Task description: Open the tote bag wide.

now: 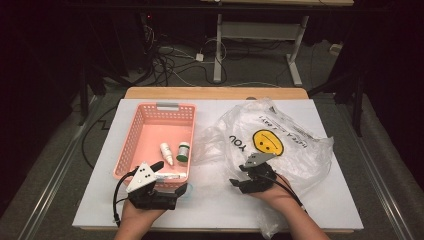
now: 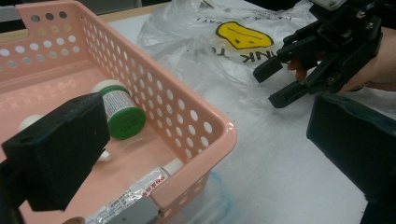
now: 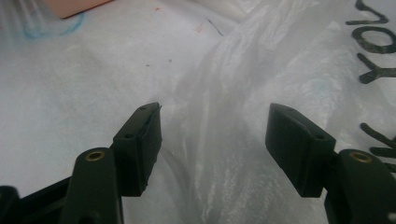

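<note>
A pink perforated basket (image 1: 131, 134) stands at the left of the white board. In it lie a white dropper bottle (image 1: 166, 153), a green-capped bottle (image 1: 183, 151) and a flat tube (image 2: 135, 193). My left gripper (image 1: 171, 178) is open and straddles the basket's near right corner (image 2: 219, 135), one jaw inside and one outside. A clear plastic bag (image 1: 295, 150) with a yellow smiley (image 1: 267, 141) lies crumpled to the right. My right gripper (image 3: 215, 116) is low at the bag's left edge. It is open, and a fold of the bag (image 3: 219, 154) lies between its jaws without being pressed.
A white board (image 1: 220, 205) covers the wooden table (image 1: 215, 93). A blue pen ring (image 2: 222, 198) marks the board by the basket's corner. Beyond the table, cables (image 1: 170, 65) lie on the floor by a desk frame (image 1: 218, 45).
</note>
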The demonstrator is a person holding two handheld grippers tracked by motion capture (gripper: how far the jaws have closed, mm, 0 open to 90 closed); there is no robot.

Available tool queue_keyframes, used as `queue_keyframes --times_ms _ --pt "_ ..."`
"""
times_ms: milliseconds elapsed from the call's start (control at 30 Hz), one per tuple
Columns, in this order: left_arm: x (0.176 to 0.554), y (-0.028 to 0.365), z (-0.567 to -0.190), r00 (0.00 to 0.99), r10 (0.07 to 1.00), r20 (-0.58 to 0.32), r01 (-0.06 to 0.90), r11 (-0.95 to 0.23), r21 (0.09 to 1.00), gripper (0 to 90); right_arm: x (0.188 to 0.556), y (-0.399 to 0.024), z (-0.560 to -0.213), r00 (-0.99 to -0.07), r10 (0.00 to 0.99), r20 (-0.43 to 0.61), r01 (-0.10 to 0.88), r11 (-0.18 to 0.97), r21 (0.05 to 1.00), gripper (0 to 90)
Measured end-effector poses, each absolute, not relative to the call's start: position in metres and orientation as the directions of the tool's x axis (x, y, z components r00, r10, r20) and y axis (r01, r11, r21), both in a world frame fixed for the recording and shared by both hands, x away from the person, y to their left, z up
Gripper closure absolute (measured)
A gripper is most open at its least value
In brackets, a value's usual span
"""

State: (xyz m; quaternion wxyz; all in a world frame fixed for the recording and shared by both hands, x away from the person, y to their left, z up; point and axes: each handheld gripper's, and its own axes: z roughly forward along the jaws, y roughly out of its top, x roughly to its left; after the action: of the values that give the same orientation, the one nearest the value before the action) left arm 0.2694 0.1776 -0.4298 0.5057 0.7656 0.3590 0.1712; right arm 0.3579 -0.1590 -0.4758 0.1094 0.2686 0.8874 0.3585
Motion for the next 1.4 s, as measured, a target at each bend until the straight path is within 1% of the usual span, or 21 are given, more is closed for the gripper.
queue_keyframes --times_ms 233,267,300,400,533,633,733,833,1067,1400 --pt "0.270 0.179 -0.430 0.684 0.722 -0.101 0.377 -0.232 0.896 0.0 0.361 -0.160 -0.477 -0.825 0.565 -0.013 0.397 0.597 0.697 54.4" --pt "0.270 0.179 -0.430 0.684 0.722 -0.101 0.377 -0.232 0.896 0.0 0.361 -0.160 -0.477 -0.825 0.565 -0.013 0.397 0.597 0.697 54.4" --pt "0.270 0.179 -0.430 0.685 0.722 -0.100 0.377 -0.233 0.896 0.0 0.362 -0.162 -0.477 -0.827 0.563 0.006 0.404 0.586 0.702 58.6" --pt "0.270 0.178 -0.430 0.686 0.721 -0.100 0.377 -0.235 0.896 0.0 0.362 -0.164 -0.474 -0.819 0.574 0.001 0.405 0.576 0.710 66.8" --pt "0.270 0.178 -0.430 0.687 0.720 -0.100 0.378 -0.236 0.895 0.0 0.362 -0.163 -0.476 -0.815 0.578 -0.033 0.397 0.599 0.696 75.8" --pt "0.270 0.178 -0.430 0.688 0.719 -0.100 0.377 -0.236 0.896 0.0 0.362 -0.163 -0.476 -0.817 0.576 -0.031 0.394 0.596 0.700 83.4" --pt "0.270 0.178 -0.430 0.686 0.720 -0.102 0.378 -0.233 0.896 0.0 0.362 -0.163 -0.477 -0.819 0.573 -0.034 0.389 0.597 0.702 89.0" --pt "0.270 0.179 -0.430 0.685 0.721 -0.101 0.378 -0.233 0.896 0.0 0.362 -0.164 -0.476 -0.822 0.568 -0.034 0.381 0.594 0.709 90.0" --pt "0.271 0.178 -0.431 0.688 0.719 -0.103 0.381 -0.236 0.894 0.0 0.362 -0.175 -0.468 -0.810 0.586 0.002 0.382 0.525 0.760 90.0" --pt "0.272 0.177 -0.432 0.690 0.716 -0.105 0.382 -0.237 0.893 0.0 0.359 -0.190 -0.450 -0.797 0.604 0.013 0.353 0.448 0.821 90.0"
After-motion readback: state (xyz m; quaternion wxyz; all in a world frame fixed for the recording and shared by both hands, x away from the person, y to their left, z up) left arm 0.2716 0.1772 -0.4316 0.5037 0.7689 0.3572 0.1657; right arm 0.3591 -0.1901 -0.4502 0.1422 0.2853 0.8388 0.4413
